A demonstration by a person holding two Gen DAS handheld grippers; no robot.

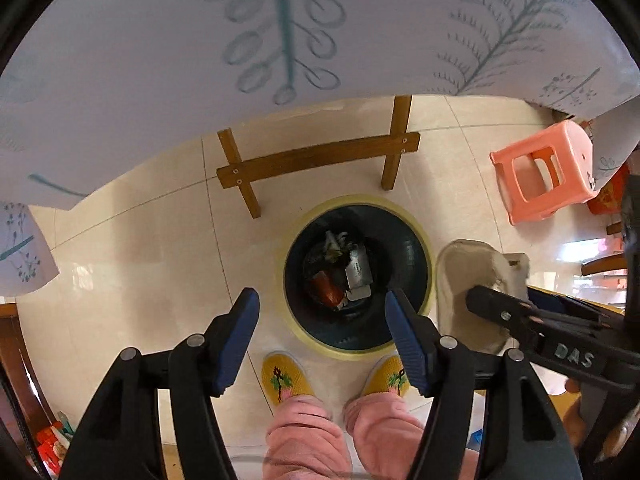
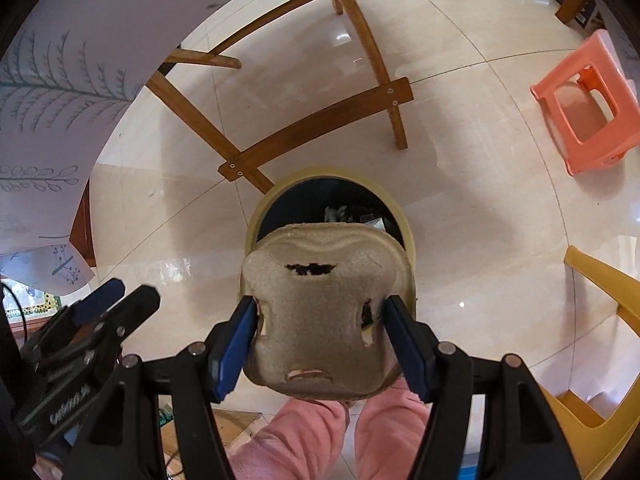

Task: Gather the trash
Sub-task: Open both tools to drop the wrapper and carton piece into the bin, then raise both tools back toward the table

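Note:
A round bin with a pale yellow rim [image 1: 279, 276] and dark liner stands on the floor, with several pieces of trash [image 1: 344, 276] at its bottom. My left gripper [image 1: 322, 320] hangs directly over the bin, open, with nothing between its blue pads. My right gripper [image 2: 320, 320] is shut on a torn grey-brown pulp carton piece [image 2: 320, 300], held above the near side of the bin rim [image 2: 406, 236]. In the left wrist view the carton [image 1: 468, 268] and right gripper [image 1: 508, 300] sit just right of the bin. The left gripper [image 2: 124, 294] shows at the left of the right wrist view.
Wooden table legs with a crossbar [image 1: 320, 156] stand just behind the bin, under a white leaf-print tablecloth [image 1: 280, 20]. A pink plastic stool [image 1: 548, 172] is at the right, a yellow chair [image 2: 600, 360] nearer. The person's yellow slippers [image 1: 284, 376] and pink trousers are right before the bin.

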